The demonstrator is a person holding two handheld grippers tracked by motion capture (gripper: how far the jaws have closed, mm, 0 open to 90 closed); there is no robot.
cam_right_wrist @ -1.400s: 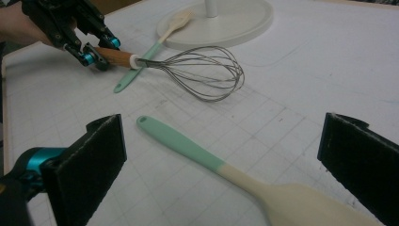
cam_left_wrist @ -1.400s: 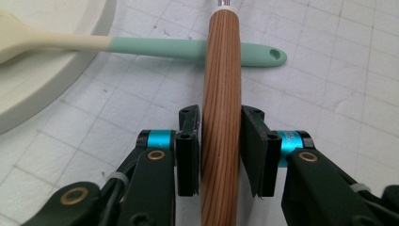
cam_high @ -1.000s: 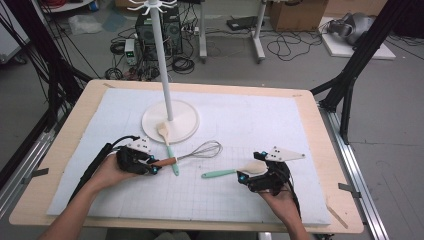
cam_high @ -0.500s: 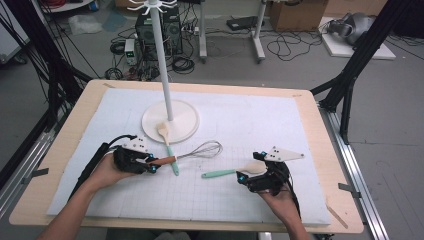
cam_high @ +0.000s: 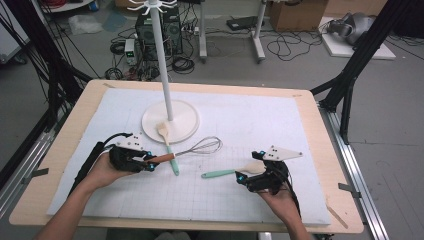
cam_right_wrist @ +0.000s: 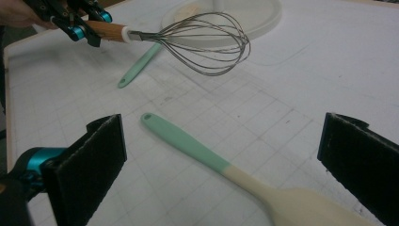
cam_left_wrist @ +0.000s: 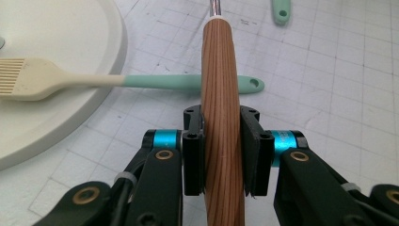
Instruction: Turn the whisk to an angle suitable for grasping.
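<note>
Left gripper (cam_left_wrist: 221, 155) clamped on the whisk (cam_high: 192, 149) by its wooden handle, wire head sticking out ahead, off the desk (cam_high: 310, 130). Brush (cam_left_wrist: 117, 81) lies crosswise just beyond its jaws. Right gripper (cam_right_wrist: 221, 160) wide, mint-handled spoon (cam_right_wrist: 226, 169) flat between its jaws, untouched.

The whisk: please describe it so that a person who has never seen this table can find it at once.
Start at the white stand with its round base on the table's far left. Just in front of that base, the whisk is clamped in the left gripper. Unlike the two mint-handled utensils nearby, it has a wooden handle and a wire head.
</note>
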